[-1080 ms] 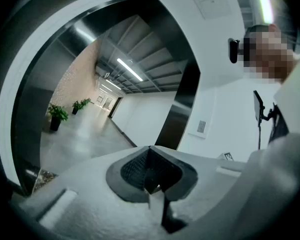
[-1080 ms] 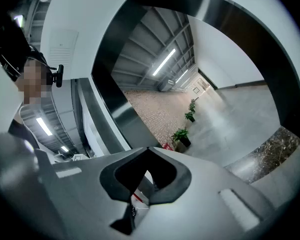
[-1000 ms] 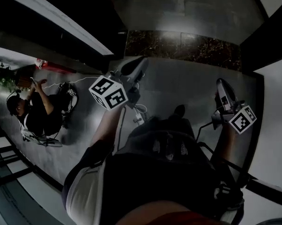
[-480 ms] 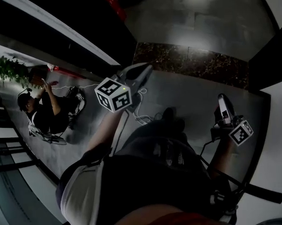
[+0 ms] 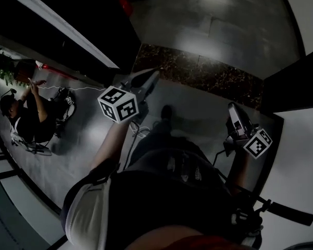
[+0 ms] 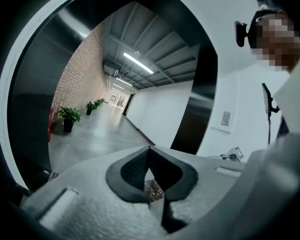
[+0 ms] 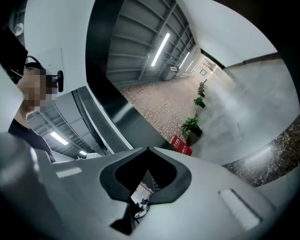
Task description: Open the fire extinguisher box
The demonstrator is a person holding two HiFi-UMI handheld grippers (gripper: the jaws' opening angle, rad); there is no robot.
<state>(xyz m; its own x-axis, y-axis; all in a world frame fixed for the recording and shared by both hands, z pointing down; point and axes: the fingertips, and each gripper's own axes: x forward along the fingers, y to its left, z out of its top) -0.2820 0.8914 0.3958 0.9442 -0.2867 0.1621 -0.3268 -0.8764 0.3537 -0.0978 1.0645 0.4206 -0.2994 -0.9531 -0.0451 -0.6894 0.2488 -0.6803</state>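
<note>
Left gripper [image 5: 147,77], centre of frame, and right gripper [image 5: 233,110], right of frame: both have jaws pressed together, nothing between them. Seated person [image 5: 23,120] at left edge.

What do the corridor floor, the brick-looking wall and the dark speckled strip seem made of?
Corridor floor: likely polished concrete; grey, smooth, softly reflective. Wall: brick, mortar courses visible. Speckled strip: probably polished granite or terrazzo, dark with pale flecks.

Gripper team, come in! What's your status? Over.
Left gripper shut, empty. Right gripper shut, empty. Fire extinguisher box not clearly in view. Seated person on floor, well apart.
</note>
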